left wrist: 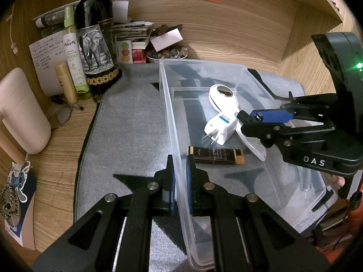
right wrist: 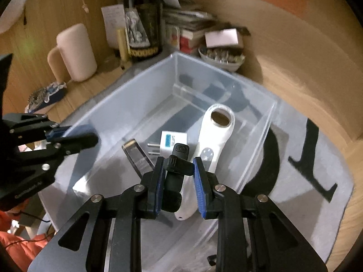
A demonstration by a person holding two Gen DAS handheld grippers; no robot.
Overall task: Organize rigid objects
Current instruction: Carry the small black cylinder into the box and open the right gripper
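A clear plastic bin stands on a grey mat. My left gripper is shut on the bin's left wall. In the bin lie a white handheld device, a white plug adapter and a dark tube with gold ends. My right gripper hangs over the bin with a black remote-like object between its pads; the left pad touches it, and a gap shows at the right pad. It also shows in the left wrist view.
A wine bottle with an elephant label, spray bottles, papers and a bowl of beads crowd the desk's back left. A pink mug stands at the left. Wooden walls enclose the desk.
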